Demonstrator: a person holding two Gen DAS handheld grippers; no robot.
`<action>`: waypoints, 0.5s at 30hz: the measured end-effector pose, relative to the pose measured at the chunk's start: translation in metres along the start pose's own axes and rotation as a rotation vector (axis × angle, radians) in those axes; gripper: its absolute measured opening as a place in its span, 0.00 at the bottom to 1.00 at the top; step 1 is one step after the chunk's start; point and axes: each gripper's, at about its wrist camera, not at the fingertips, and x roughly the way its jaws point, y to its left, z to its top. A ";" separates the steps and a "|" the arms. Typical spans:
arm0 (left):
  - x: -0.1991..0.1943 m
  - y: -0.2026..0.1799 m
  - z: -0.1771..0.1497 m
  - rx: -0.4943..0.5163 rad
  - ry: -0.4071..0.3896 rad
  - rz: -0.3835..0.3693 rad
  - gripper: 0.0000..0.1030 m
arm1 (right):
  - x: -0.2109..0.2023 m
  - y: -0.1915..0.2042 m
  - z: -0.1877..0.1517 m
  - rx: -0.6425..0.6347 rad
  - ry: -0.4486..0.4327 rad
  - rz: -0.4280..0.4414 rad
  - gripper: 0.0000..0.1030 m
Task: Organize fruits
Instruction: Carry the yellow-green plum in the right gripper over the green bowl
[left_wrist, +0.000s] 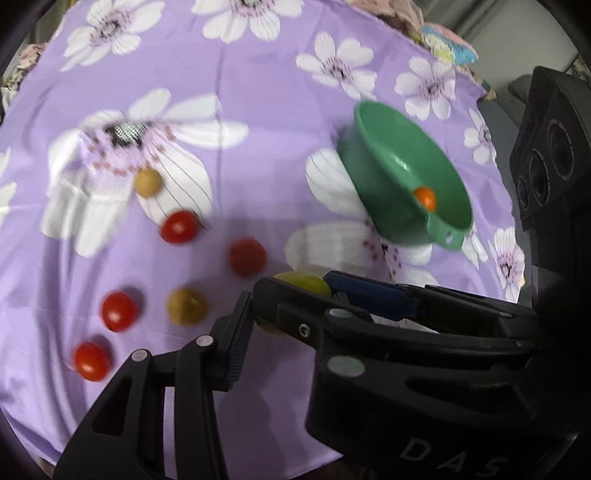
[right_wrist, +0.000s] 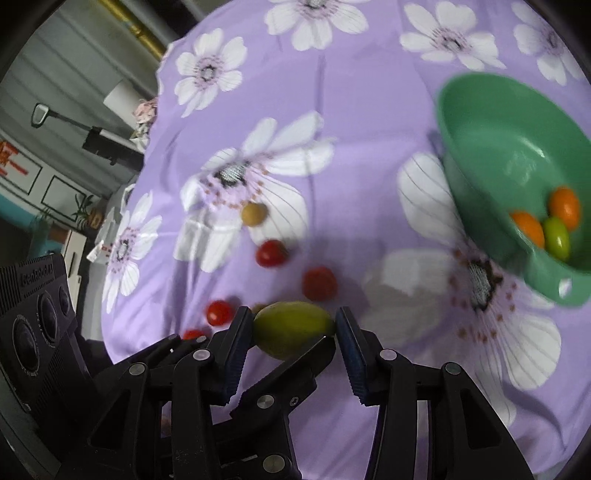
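Note:
An oval yellow-green fruit (right_wrist: 291, 326) hangs just above the purple flowered cloth (right_wrist: 351, 122). My right gripper (right_wrist: 293, 318) is shut on its two ends. My left gripper (left_wrist: 280, 325) is shut on the same fruit (left_wrist: 306, 282) crosswise; one of its fingers (right_wrist: 314, 354) lies against the near side, and the right gripper hides the other. The green bowl (right_wrist: 491, 122) at the right holds two orange fruits (right_wrist: 563, 206) and a green one (right_wrist: 557, 236). Several red tomatoes (left_wrist: 179, 227) and two yellow-brown fruits (left_wrist: 147, 182) lie loose on the cloth.
The bowl (left_wrist: 406, 177) stands near the cloth's right edge. The right gripper's camera housing (left_wrist: 546, 147) fills the right side of the left wrist view. Beyond the cloth's left edge are a wall and furniture (right_wrist: 55, 155).

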 end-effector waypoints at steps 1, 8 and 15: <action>0.004 -0.001 -0.001 0.001 0.013 -0.003 0.41 | 0.003 -0.006 -0.002 0.016 0.008 -0.003 0.48; 0.023 -0.004 -0.007 -0.003 0.069 -0.006 0.41 | 0.011 -0.024 -0.012 0.059 0.050 -0.010 0.48; 0.027 0.000 -0.006 -0.006 0.067 -0.006 0.41 | 0.018 -0.025 -0.013 0.054 0.054 -0.015 0.48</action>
